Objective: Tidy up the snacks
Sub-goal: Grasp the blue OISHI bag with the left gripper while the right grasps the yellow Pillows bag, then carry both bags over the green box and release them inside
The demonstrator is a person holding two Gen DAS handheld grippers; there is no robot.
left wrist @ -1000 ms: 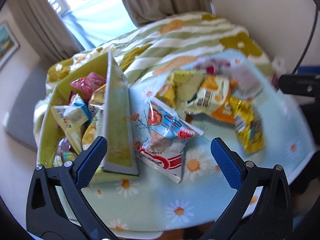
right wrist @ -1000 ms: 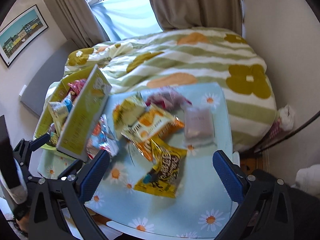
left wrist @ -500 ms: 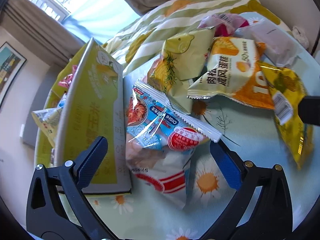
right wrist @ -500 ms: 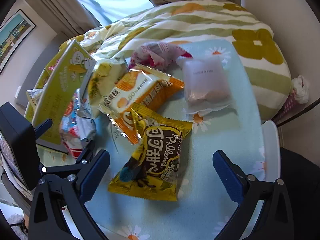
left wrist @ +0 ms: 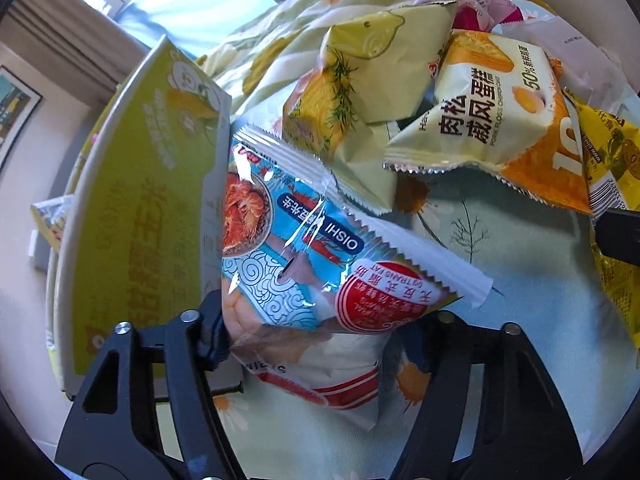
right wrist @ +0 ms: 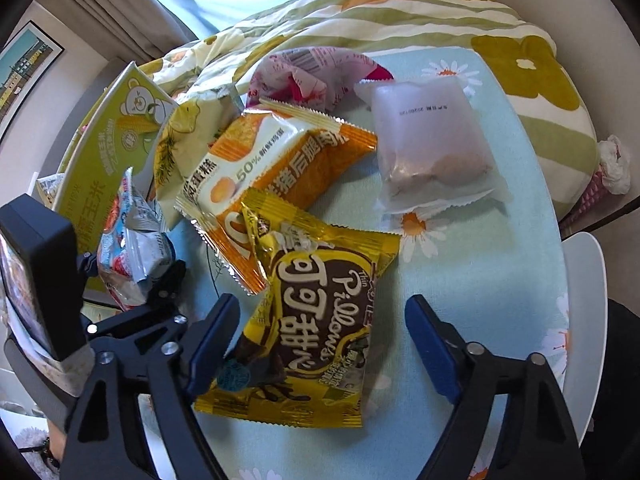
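Snacks lie scattered on the daisy tablecloth point(right wrist: 500, 264) beside the green box point(left wrist: 136, 216). Our left gripper point(left wrist: 320, 340) has just been closing and now pinches the blue shrimp-chip bag point(left wrist: 304, 256). Our right gripper point(right wrist: 320, 340) has been narrowing around the yellow Pillows packet point(right wrist: 316, 320), 1 pad touching, the other apart.
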